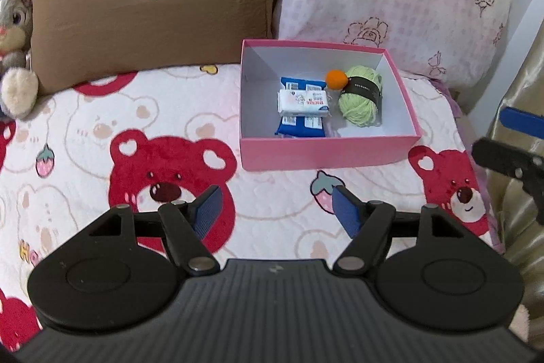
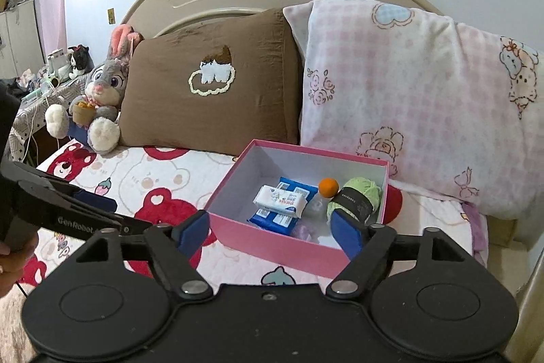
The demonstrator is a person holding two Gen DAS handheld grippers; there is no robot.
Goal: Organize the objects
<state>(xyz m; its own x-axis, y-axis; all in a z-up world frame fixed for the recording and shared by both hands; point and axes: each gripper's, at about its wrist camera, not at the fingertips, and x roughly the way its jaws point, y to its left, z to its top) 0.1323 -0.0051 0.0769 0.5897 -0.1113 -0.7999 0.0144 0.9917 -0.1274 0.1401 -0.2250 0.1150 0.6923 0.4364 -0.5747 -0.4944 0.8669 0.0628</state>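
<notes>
Both grippers (image 1: 275, 210) (image 2: 272, 235) gape; pink box (image 1: 323, 152) (one) holds one yarn ball (image 1: 360, 101).

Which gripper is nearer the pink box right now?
Right. The right gripper hangs open at the pink box, its fingers level with the near wall. The left gripper, also open, sits back over the bedspread, short of the box.

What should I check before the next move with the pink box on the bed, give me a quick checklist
1. Left gripper open and empty: ok.
2. Right gripper open and empty: ok.
3. Pink box sits flat on the bedspread: ok.
4. Green yarn, orange ball and white tissue pack inside the box: ok.
5. Lid in sight: not ok, none visible.
6. Loose items left outside the box: cannot tell.
</notes>
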